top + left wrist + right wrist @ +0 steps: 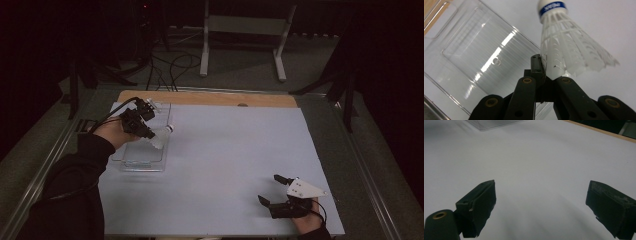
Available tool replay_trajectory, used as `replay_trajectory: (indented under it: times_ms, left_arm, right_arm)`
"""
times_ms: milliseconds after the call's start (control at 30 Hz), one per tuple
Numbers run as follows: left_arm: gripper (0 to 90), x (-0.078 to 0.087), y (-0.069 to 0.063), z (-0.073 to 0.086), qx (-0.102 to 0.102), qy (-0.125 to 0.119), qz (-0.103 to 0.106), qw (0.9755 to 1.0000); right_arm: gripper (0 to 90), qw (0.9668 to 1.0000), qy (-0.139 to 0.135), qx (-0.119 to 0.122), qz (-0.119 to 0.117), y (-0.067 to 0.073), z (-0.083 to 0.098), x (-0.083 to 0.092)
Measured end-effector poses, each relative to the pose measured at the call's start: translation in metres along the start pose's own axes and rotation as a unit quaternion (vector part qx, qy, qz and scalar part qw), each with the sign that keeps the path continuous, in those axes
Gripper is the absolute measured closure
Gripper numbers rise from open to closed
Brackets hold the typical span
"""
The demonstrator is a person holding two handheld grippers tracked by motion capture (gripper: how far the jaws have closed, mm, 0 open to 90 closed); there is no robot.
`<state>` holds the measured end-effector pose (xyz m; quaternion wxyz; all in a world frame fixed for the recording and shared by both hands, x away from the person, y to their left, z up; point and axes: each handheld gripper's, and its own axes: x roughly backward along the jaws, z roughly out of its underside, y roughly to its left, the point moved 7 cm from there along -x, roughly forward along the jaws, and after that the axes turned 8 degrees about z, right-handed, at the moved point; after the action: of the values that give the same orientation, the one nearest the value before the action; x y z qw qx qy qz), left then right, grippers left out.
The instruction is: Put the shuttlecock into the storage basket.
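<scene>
White plastic shuttlecock with blue-banded cork: clamped at skirt edge by left tongs, above clear plastic tray. Right tongs wide apart, empty, low over white bench.

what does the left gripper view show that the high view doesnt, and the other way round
Left gripper view alone: the blue printed band on the shuttlecock's cork, the ribbing of its white skirt, and the left claw pinching the skirt's rim with its jaws closed. High view alone: the right claw open and low over the white sheet near the person's side, both forearms, the wooden table edge, and the white stand on the floor beyond. Both: the left claw holding the shuttlecock by the clear plastic tray, over the white sheet.
</scene>
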<state>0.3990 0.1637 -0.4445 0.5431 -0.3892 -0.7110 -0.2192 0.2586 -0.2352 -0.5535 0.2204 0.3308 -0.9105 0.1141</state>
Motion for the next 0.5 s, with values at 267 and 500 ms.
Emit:
replay_trajectory:
  times_ms: [267,500]
  left_arm:
    - [89.9,-0.007,0.013,0.005,0.041,-0.016,-0.017,0.9989]
    - [89.9,-0.014,0.022,0.006,0.073,-0.035,-0.024,0.9964]
  right_arm:
    - [9.2,1.0000,0.000,0.001,0.001,0.000,0.000,0.000]
    - [9.1,1.0000,0.000,0.001,0.000,0.000,0.000,0.000]
